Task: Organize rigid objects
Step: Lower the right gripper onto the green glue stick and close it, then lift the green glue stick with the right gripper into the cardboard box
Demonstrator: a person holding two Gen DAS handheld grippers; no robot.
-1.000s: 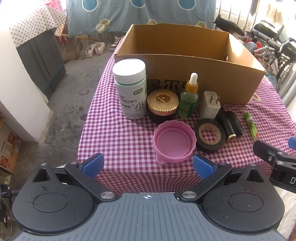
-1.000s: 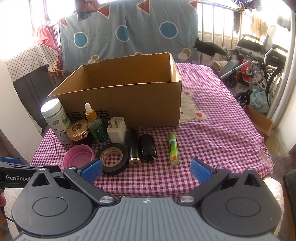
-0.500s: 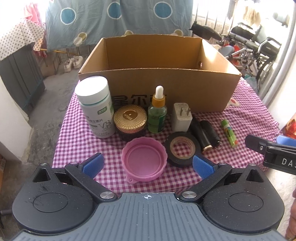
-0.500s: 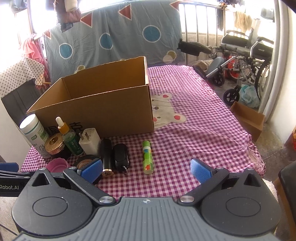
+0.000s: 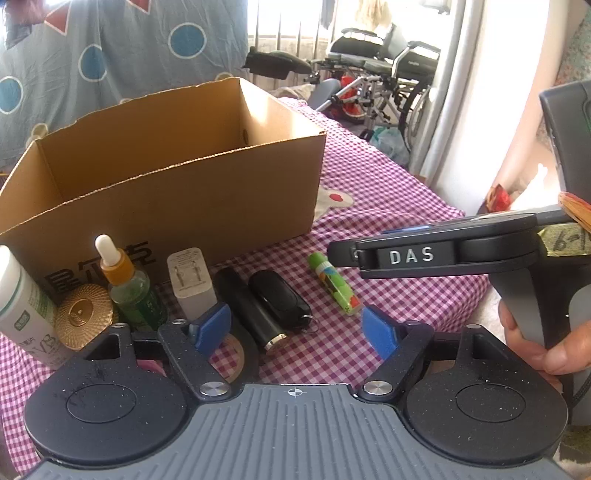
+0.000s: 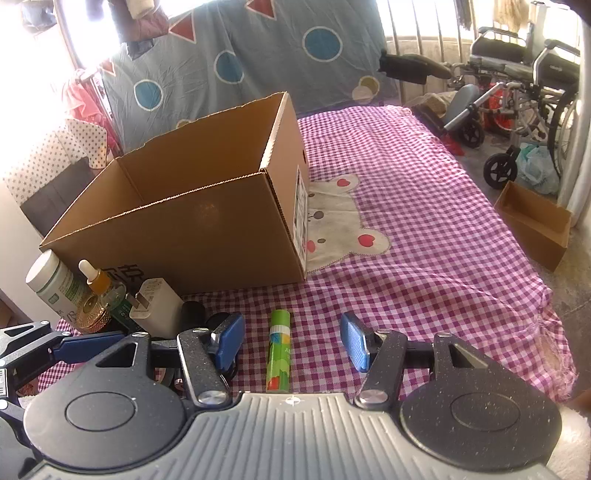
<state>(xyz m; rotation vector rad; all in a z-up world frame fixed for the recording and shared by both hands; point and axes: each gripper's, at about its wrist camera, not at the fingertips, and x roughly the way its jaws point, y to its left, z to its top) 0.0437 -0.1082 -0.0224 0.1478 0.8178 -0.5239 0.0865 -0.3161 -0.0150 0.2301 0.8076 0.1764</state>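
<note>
blue patterned sheet (image 6: 258,55) hung behind | wheelchairs (image 6: 517,85) right | bright barred window (image 6: 424,18)

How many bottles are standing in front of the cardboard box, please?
2: a white pill bottle at the far left, and a green dropper bottle beside the gold jar lid. None appears hidden.

Daylight scene, strong backlight: window (image 6: 417,22) blown out white in both views, upper left of right wrist view clipped too. Soft shadows under the cardboard box (image 6: 207,225). Heavy fisheye bending at edges. Foreground sharp, slight haze overall.
</note>
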